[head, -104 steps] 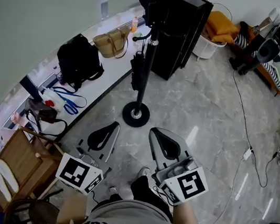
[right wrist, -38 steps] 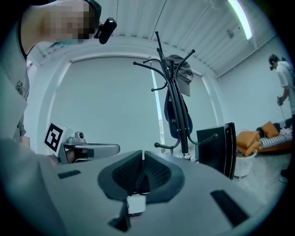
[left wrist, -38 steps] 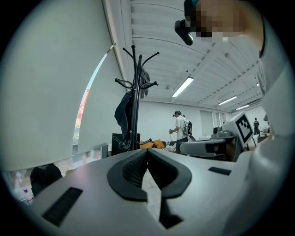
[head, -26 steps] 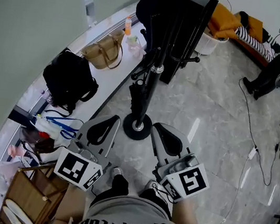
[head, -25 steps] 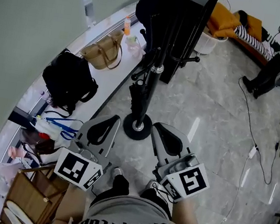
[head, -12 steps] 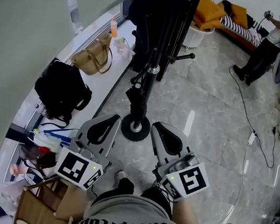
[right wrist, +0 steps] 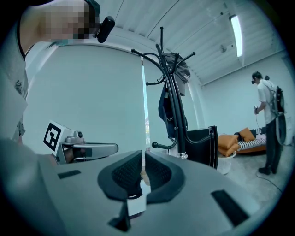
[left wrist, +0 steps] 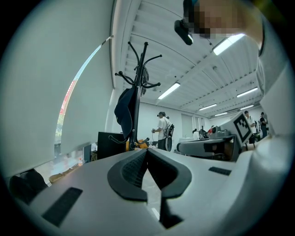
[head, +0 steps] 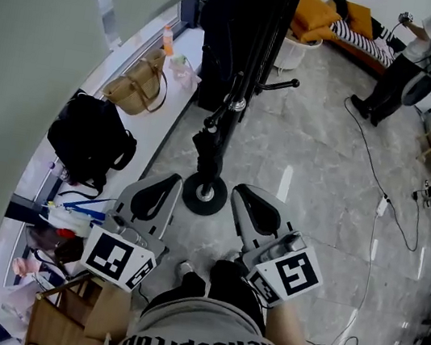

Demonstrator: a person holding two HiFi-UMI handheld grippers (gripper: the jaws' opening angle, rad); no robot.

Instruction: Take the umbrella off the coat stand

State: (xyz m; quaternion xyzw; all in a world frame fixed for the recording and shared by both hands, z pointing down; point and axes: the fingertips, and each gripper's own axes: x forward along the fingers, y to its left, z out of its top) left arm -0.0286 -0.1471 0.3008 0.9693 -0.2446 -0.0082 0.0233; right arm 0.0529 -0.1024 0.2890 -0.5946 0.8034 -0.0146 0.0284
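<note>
I have walked up to the stand (head: 236, 101). A few seconds ago its base (head: 204, 193) lay a little beyond my tongs; now it sits between their tips, right at my feet, and the pole rises close in front of me. My hands have hardly moved relative to my body: both tongs are still held level and pointing at the stand.

The left tongs (head: 171, 179) are pressed together, pads meeting at the tip with nothing between them. The right tongs (head: 239, 189) are likewise closed and empty. So I judge the approach is about done but the grab has not started. Before I can take anything, one pair has to spread.

The umbrella (head: 206, 143) is folded and black. It hangs low on the stand, just left of the pole and touching or nearly touching it, above the base. Its long axis runs upright, along the pole, with the lower end pointing down at the base. From above it looks foreshortened, and I cannot tell which end is the handle. Neither tongs camera shows it; my own tongs block the low part of the stand there.
</note>
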